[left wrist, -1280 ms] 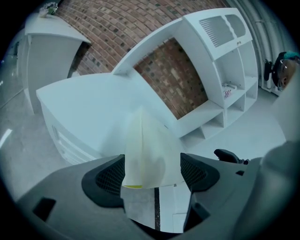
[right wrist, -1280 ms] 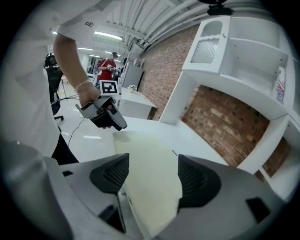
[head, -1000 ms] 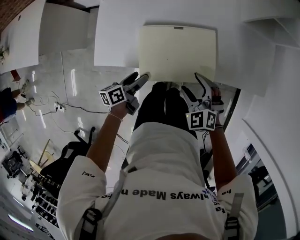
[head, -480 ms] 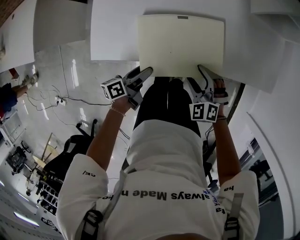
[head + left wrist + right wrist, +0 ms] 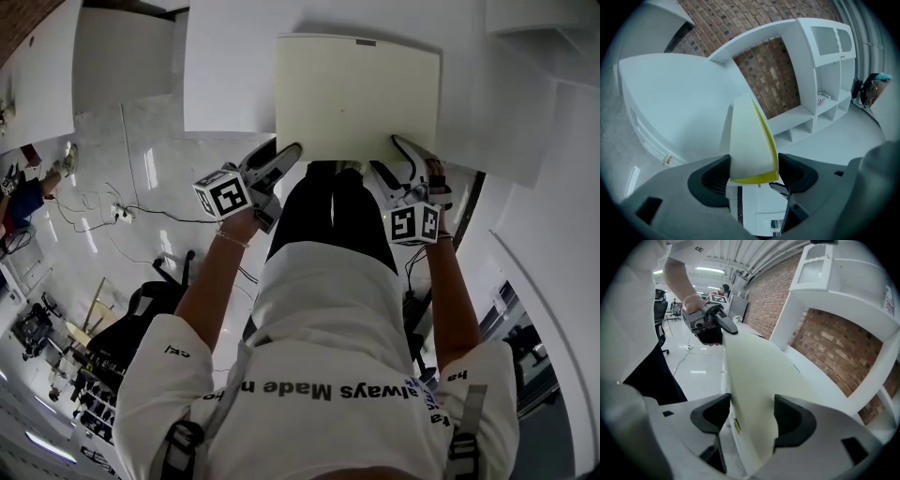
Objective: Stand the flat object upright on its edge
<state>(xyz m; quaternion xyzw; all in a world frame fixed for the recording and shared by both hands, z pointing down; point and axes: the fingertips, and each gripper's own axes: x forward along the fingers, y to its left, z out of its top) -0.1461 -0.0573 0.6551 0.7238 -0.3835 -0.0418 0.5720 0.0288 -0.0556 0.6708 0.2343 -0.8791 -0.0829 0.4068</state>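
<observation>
A cream board [image 5: 356,94] lies on the white table [image 5: 234,75]. Its far edge, which carries a small dark tab, lies far back on the tabletop, and its near edge juts past the table's near edge towards the person. A thin yellow strip runs along the board's edge in the left gripper view. From the head view it is hard to judge whether the near edge has left the tabletop.

The left gripper [image 5: 289,153] is at the board's near left corner. Its jaws have just been closing, with that corner between them, and both dark pads now meet the board's two faces in a grasp.

The right gripper [image 5: 388,155] is at the near right corner. In its own view the board fills the space from one pad to the other, so it too is clamped on the board. That view also shows the left gripper on the opposite corner, across the board's near edge.

Beyond the table stands a white shelf unit [image 5: 820,93] against a brick wall [image 5: 773,75]. To the left of the person, cables [image 5: 122,211] lie on the glossy floor.
</observation>
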